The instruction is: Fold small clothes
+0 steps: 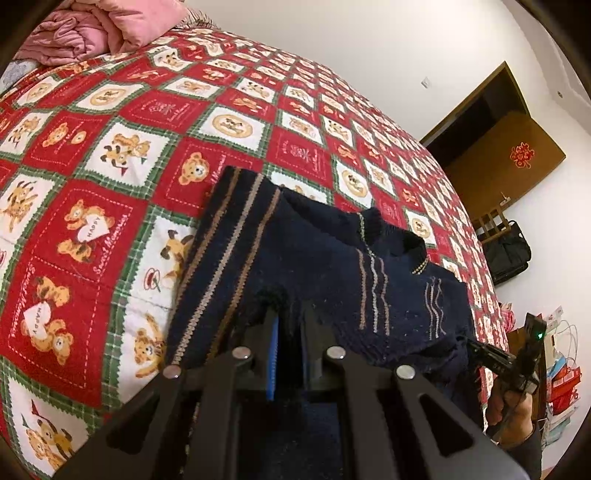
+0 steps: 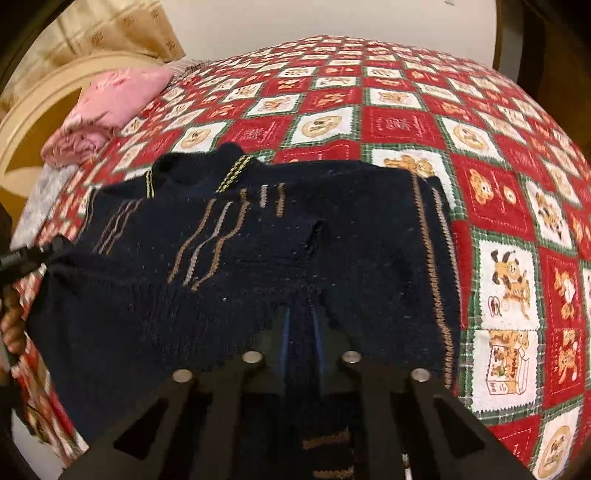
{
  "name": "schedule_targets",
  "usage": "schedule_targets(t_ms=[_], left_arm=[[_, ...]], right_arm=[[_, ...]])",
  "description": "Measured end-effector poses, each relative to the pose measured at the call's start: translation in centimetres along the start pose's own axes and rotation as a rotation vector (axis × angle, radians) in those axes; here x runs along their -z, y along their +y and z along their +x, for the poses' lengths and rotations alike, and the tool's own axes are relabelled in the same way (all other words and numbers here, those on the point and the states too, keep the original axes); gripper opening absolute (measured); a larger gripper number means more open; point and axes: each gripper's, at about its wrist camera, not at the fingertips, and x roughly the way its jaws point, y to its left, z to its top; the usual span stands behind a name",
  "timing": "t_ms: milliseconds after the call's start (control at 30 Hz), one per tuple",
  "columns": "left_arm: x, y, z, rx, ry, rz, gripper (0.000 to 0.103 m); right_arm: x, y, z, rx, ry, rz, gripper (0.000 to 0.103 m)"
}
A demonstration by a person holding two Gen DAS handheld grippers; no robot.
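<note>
A small navy knit sweater (image 1: 332, 266) with tan and grey stripes lies partly folded on the bed, its collar (image 1: 391, 236) toward the far side. In the left wrist view my left gripper (image 1: 291, 321) is shut on a bunched edge of the sweater near its striped hem. At the right, my right gripper (image 1: 476, 347) meets the sweater's other side, with a hand behind it. In the right wrist view my right gripper (image 2: 301, 317) is shut on a fold of the sweater (image 2: 258, 240), and striped fabric hangs below the jaws. My left gripper (image 2: 55, 247) shows at the left edge.
The bed carries a red, white and green teddy-bear quilt (image 1: 110, 147) (image 2: 498, 184). Pink bedding (image 1: 92, 29) (image 2: 114, 96) is piled at the headboard end. Beyond the bed's edge are a brown door (image 1: 498, 129), a black bag (image 1: 506, 251) and shopping bags (image 1: 561, 369).
</note>
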Motion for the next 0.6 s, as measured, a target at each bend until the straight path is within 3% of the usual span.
schedule_targets(t_ms=[167,367,500,600], left_arm=[[-0.5,-0.1,-0.8,0.02,-0.006,-0.003,0.01],[-3.1,-0.5,-2.0,0.073,-0.045,-0.036,0.01],[-5.0,-0.1,-0.3,0.083,-0.036,-0.089,0.01],[-5.7,0.6,2.3,0.04,0.003,-0.122,0.01]], right_arm=[[-0.9,-0.6,-3.0,0.03,-0.108,0.043,0.007],[-4.3,-1.8,-6.7,0.06,-0.231,0.083,0.006],[-6.7,-2.2,-5.6,0.093,-0.241,0.102,0.006],[-7.3,-2.8,-3.5,0.109,-0.212,0.115,0.006]])
